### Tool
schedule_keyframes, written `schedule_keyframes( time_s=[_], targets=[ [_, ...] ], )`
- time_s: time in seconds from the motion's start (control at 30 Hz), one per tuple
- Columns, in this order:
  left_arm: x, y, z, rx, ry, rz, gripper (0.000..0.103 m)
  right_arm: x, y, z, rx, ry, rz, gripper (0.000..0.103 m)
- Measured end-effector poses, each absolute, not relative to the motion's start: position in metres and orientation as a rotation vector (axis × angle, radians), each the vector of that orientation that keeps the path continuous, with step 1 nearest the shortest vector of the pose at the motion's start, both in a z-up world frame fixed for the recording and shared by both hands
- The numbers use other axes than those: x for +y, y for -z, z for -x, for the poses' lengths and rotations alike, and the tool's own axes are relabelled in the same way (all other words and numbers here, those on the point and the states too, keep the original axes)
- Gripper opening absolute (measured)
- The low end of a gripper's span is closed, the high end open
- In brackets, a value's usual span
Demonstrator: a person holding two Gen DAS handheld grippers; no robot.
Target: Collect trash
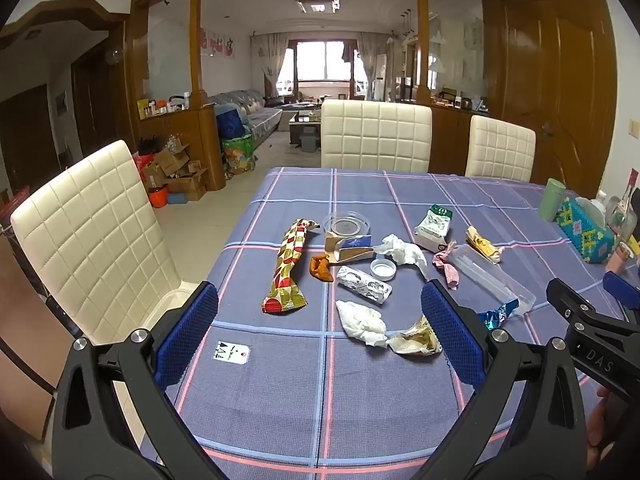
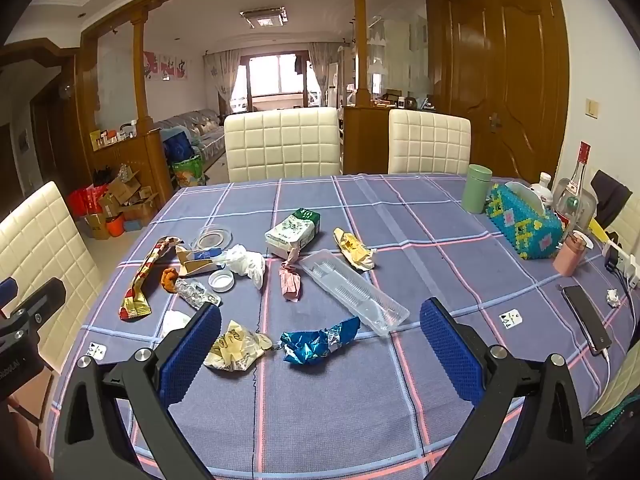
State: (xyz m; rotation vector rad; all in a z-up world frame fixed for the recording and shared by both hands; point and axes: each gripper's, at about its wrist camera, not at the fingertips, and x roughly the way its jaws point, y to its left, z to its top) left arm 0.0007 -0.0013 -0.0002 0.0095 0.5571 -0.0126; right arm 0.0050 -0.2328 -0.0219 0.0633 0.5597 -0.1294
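Note:
Trash lies scattered on the blue plaid tablecloth point(image 1: 360, 400). In the left wrist view: a long red-and-gold wrapper point(image 1: 289, 266), a crumpled tissue point(image 1: 362, 322), a cream wrapper point(image 1: 414, 340), a foil blister pack point(image 1: 364, 284), a white cap point(image 1: 383, 269) and orange peel point(image 1: 321, 267). In the right wrist view: a blue foil wrapper point(image 2: 318, 340), the cream wrapper point(image 2: 236, 346), a clear plastic tray point(image 2: 354, 290), a pink wrapper point(image 2: 290, 282) and a green-white pack point(image 2: 294, 232). My left gripper point(image 1: 320, 312) is open and empty above the near trash. My right gripper point(image 2: 320, 334) is open and empty, hovering around the blue foil.
Cream quilted chairs point(image 1: 376, 136) stand at the far side and one point(image 1: 92, 236) at the left. A green cup point(image 2: 476, 188), a beaded tissue box point(image 2: 522, 220), bottles point(image 2: 574, 188), a pink cup point(image 2: 570, 254) and a phone point(image 2: 586, 318) sit at the table's right edge. A glass ashtray point(image 1: 346, 224) sits mid-table.

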Motion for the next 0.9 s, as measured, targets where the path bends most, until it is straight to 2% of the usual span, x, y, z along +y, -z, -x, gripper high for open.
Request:
schedule_keyframes(
  time_s=[0.9],
  targets=[
    [0.0009, 0.0016, -0.0030, 0.555, 0.012, -0.010, 0.100, -0.2306, 0.0241, -0.0061, 0.559, 0.134, -0.057, 0.097]
  ],
)
